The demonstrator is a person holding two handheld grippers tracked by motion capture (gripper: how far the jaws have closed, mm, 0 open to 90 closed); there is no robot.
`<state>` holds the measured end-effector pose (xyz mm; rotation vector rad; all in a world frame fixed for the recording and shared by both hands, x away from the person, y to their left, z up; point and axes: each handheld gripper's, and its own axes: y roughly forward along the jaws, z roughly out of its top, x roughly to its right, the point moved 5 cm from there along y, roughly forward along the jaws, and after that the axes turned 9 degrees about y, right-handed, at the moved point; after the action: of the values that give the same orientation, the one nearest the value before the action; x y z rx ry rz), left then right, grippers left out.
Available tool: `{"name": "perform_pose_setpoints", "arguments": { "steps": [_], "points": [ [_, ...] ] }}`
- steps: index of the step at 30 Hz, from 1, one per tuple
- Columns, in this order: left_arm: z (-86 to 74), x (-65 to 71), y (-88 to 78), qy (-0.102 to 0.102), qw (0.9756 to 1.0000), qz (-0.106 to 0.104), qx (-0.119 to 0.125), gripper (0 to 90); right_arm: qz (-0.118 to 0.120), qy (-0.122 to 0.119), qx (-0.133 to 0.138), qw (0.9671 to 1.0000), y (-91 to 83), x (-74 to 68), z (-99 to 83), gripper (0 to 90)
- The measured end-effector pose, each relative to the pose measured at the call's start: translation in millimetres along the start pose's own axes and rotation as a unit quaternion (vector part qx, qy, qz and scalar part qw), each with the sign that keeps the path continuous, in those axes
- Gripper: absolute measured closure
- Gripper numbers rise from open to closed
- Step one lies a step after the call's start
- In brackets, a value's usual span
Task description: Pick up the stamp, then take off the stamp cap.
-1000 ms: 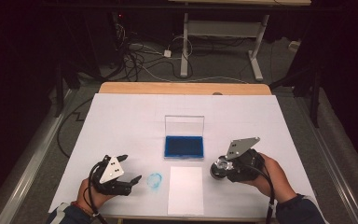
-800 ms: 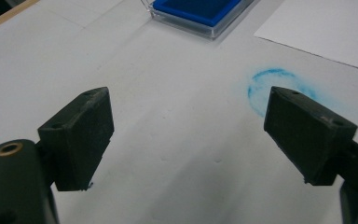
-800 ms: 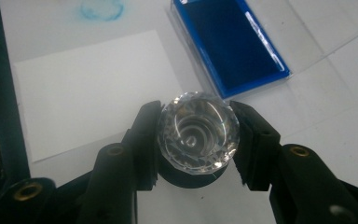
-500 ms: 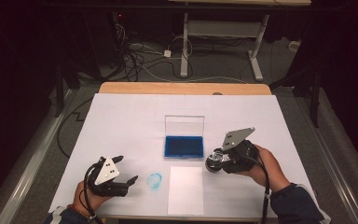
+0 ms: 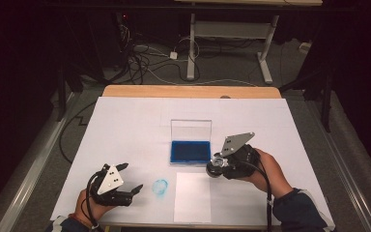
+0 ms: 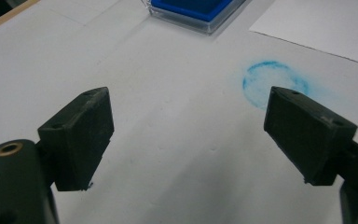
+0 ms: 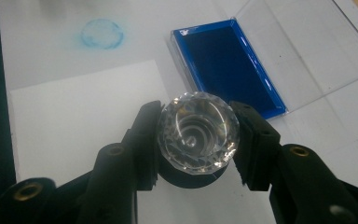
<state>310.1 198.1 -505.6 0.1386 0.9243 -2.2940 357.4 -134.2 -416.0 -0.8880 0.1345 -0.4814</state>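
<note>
My right gripper is shut on a stamp with a faceted clear-crystal knob and a dark round base. In the high view the stamp hangs just right of the blue ink pad, above the top right corner of the white paper sheet. The pad lies in a clear case with its lid folded back. My left gripper rests open near the table's front left, with nothing between its pads. A blue ring-shaped ink mark lies just ahead of it.
White paper covers the table; its wooden far edge shows beyond. Cables and metal desk legs lie on the floor behind. The blue ink mark sits between the left gripper and the sheet.
My right hand has carried the stamp leftward and slightly up, closer to the ink pad and the sheet's corner. The left gripper has stayed put.
</note>
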Motion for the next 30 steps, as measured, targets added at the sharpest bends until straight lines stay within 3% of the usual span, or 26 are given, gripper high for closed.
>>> {"name": "perform_pose_setpoints", "arguments": {
  "steps": [18, 25, 30],
  "points": [
    [5.5, 1.7, 2.4, 0.005, 0.9999, -0.007, 0.006, 15.0, -0.004, -0.003, 0.024, 0.9997, 1.4, -0.8, 13.9, 56.5],
    [11.2, -7.1, 10.0, 0.001, 0.9999, -0.008, 0.008, 14.9, -0.005, -0.006, 0.034, 0.9994, 3.9, 0.7, 26.0, 56.5],
    [26.4, -11.7, 24.0, -0.010, 0.9998, -0.005, 0.015, 15.0, -0.003, -0.008, 0.052, 0.9986, 6.5, 0.1, 38.0, 56.5]
  ]
}}
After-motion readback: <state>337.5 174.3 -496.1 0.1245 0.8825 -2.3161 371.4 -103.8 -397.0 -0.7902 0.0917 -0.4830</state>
